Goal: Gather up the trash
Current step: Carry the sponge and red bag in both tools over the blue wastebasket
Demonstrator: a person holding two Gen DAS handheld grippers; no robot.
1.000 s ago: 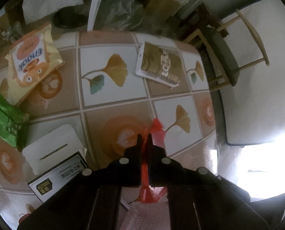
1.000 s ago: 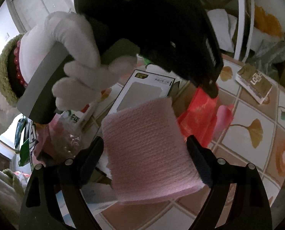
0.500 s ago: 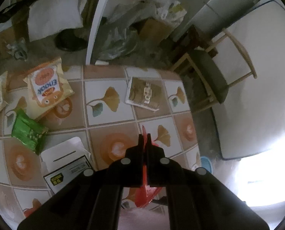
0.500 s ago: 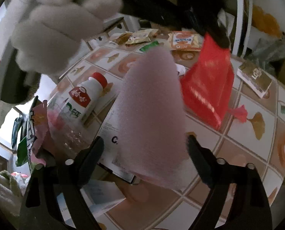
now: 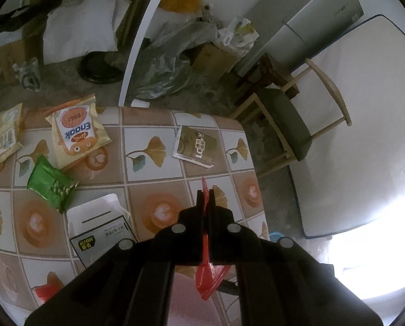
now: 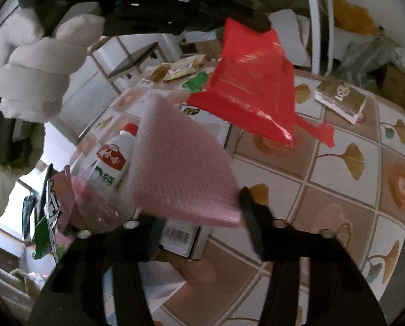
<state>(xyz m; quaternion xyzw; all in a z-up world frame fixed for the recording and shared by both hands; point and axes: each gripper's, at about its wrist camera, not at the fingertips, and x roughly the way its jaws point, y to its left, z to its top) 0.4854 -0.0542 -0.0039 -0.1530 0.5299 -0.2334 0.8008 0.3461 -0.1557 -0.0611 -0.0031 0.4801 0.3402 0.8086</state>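
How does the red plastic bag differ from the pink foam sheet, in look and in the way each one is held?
The red plastic bag is glossy and thin; the pink foam sheet is matte and thicker, with a bumpy texture. The bag hangs above the table from the shut left gripper; the sheet sits between the jaws of the right gripper, which have just been closing. Both are soft and off the table.

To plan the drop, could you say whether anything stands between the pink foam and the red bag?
Nothing visible: open air separates the red bag from the pink foam, on which the right gripper's jaws have just been closing.
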